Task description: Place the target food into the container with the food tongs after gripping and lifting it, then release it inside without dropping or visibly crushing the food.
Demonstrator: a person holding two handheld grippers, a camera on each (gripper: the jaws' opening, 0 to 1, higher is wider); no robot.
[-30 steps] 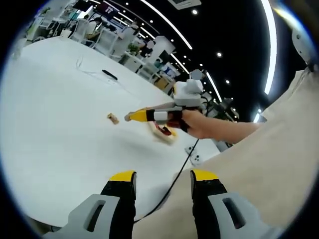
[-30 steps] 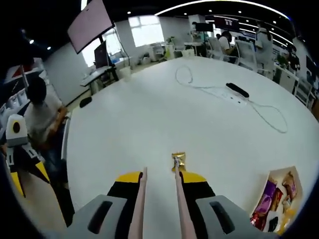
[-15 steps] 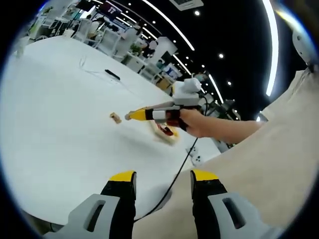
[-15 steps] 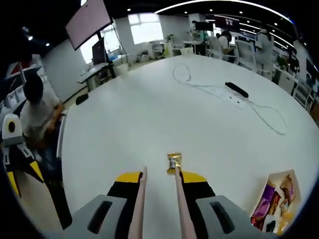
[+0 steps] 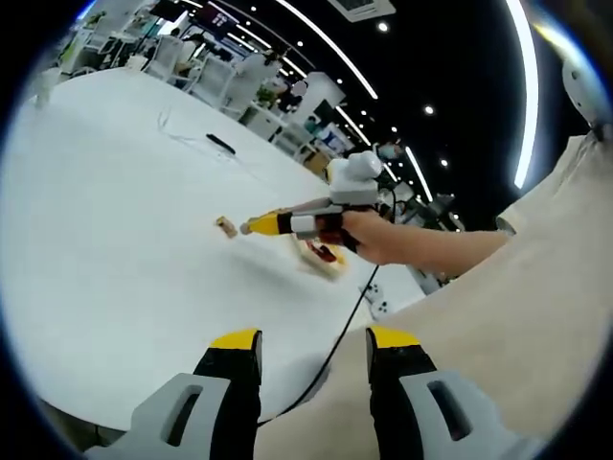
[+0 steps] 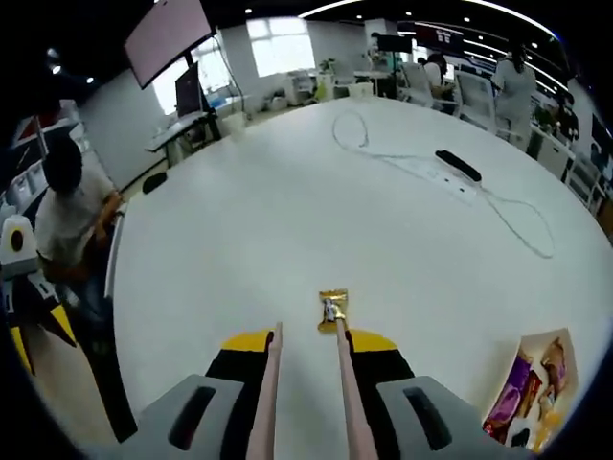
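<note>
A small gold-wrapped candy (image 6: 331, 310) lies on the white table (image 6: 287, 220), just past the tips of the pink food tongs (image 6: 339, 359). My right gripper (image 6: 311, 337) is shut on the tongs, whose two arms stand apart with the candy off their right tip. From the left gripper view, a hand holds the right gripper (image 5: 264, 223) low over the table, pointing at the candy (image 5: 226, 227). The container (image 6: 533, 388), a shallow tray with several wrapped snacks, sits to the right, and behind that gripper as the container (image 5: 320, 254). My left gripper (image 5: 314, 341) is open and holds nothing.
A black bar (image 6: 457, 165), a white power strip (image 6: 436, 178) and a looping white cable (image 6: 522, 218) lie further out on the table. A person (image 6: 69, 213) sits at the left edge. A black cable (image 5: 345, 335) hangs from the right gripper. Beige clothing (image 5: 517, 316) is close on the right.
The right gripper view has drifted a little, so the candy sits slightly left of where it was. The tongs stay apart and the candy stays on the table.
</note>
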